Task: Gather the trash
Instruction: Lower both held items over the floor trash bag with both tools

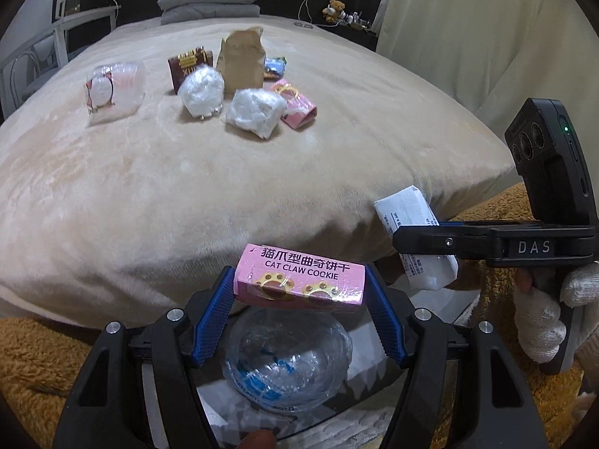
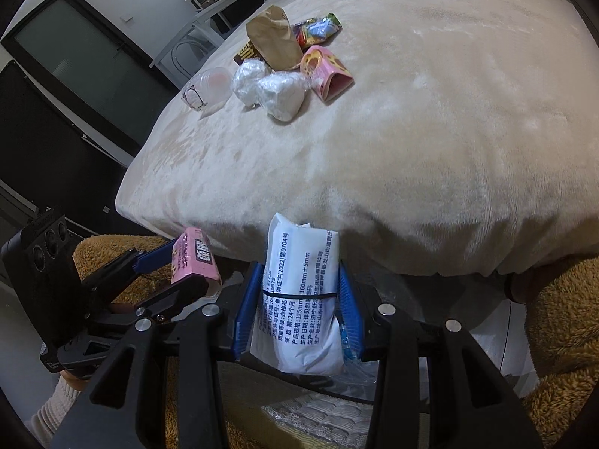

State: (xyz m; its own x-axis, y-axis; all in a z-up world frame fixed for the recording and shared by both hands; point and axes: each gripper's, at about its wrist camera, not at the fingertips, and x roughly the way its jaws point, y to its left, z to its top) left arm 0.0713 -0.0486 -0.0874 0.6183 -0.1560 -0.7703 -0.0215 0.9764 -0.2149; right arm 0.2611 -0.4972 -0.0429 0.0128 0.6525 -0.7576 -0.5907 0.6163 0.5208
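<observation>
Step in hand: both grippers carry trash off the bed (image 1: 187,194) toward a clear plastic bag (image 1: 288,359) that lies open below and in front of the bed's near edge.

Left gripper (image 1: 299,284): its 2 blue pads are clamped on the ends of a pink cookie box (image 1: 299,275), held level and crosswise, lettering facing the camera. The box hangs directly above the bag's mouth in the left wrist view. In the right wrist view this gripper sits at 9 o'clock, pointing steeply downward.

Right gripper (image 2: 299,299): fingers pressed together on a white printed packet (image 2: 299,299), gripped across its middle with the packet standing roughly upright. In the left wrist view the packet is at 3 o'clock, just beside the bed's edge, and a white-gloved hand (image 1: 543,318) grips the handle.

Remaining trash: at 12 o'clock on the bed, well apart from both grippers, lie 2 white crumpled wads (image 1: 228,103), a brown paper bag (image 1: 241,60), a second pink box (image 1: 295,103), a dark red box (image 1: 187,65), a coloured snack wrapper (image 2: 316,30) and a clear plastic cup (image 1: 114,88).

Judgement: the task is partly done. The next move calls for spreading the left pads so the box drops into the bag. Whether the packet is yet over the mouth cannot be told; it may need bringing across first. The soft, collapsed mouth could let an item slide out.
</observation>
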